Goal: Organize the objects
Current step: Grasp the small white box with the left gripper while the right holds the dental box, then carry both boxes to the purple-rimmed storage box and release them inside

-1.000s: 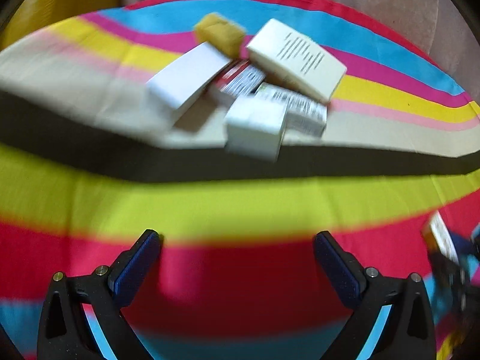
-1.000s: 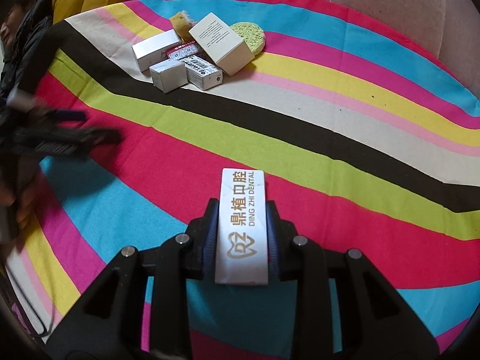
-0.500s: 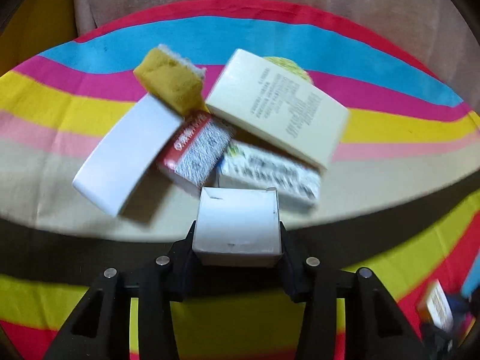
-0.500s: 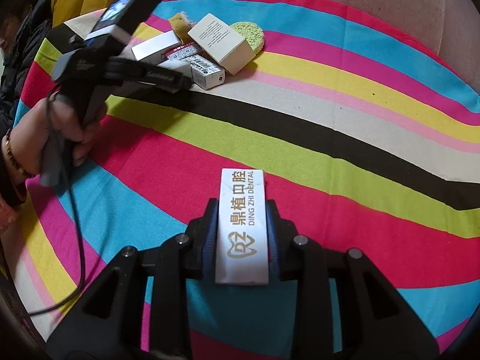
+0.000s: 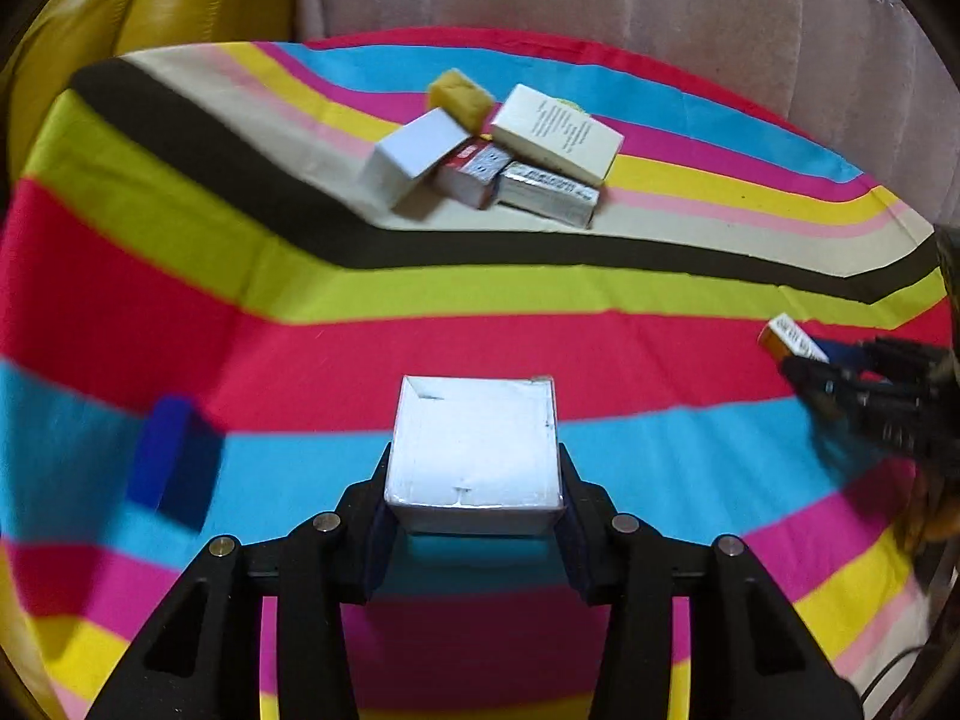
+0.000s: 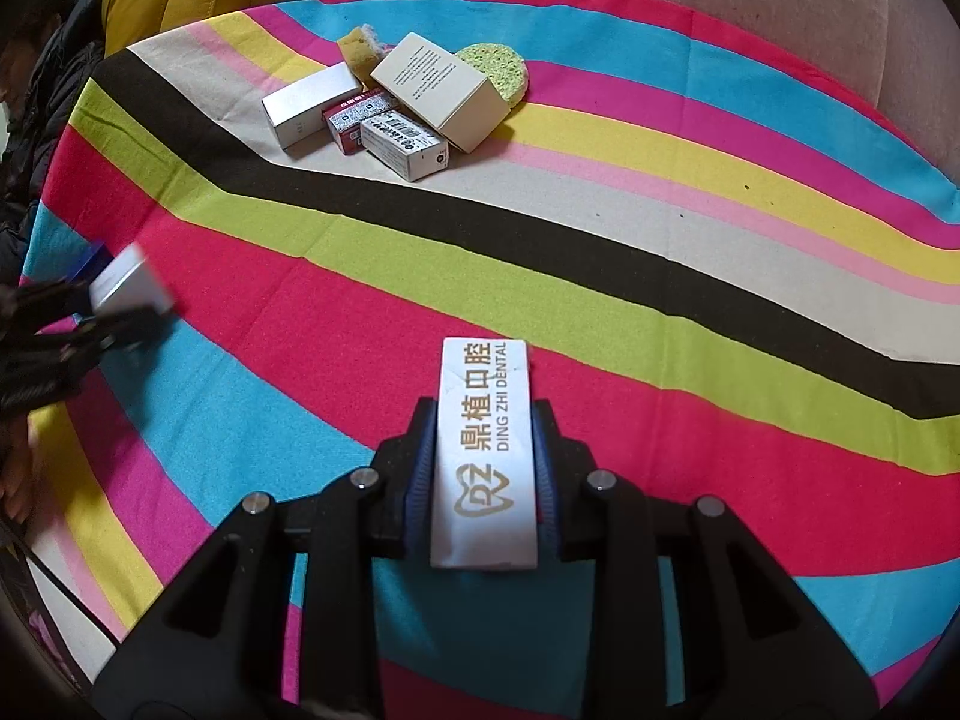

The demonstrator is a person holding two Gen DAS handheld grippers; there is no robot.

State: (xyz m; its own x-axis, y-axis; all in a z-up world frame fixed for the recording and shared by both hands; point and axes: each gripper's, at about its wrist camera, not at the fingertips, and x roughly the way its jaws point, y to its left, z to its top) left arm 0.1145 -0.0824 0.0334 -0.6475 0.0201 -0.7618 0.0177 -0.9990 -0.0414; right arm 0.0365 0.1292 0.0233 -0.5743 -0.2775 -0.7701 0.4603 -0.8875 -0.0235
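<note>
Striped cloth (image 6: 600, 252) in red, blue, lime, black, cream, pink and yellow covers the work surface; pinkish upholstery (image 5: 660, 18) behind it, yellow leather cushion (image 5: 180, 0) at the far left corner. Left gripper (image 5: 474, 516): jaws have just been closing, pads now pressed on both sides of a small white square box (image 5: 474, 450), carried above the blue and red stripes; in the right wrist view that box shows blurred at the left edge. Right gripper (image 6: 483, 480): narrow, clamped on a long white box (image 6: 485, 456) printed "DING ZHI DENTAL", its length running forward between the fingers, over the red stripe. Pile on the cream stripe, well apart from both grippers: a plain white carton (image 6: 309, 105), a red box (image 6: 354, 117), a barcode-printed box (image 6: 405, 144) and a larger cream box (image 6: 438, 90) leaning across them. A yellow sponge (image 6: 360, 48) sits behind the pile, a round green sponge (image 6: 504, 69) just beside the cream box. A dark blue block (image 5: 171, 459), blurred, lies on the blue stripe left of the left gripper.
</note>
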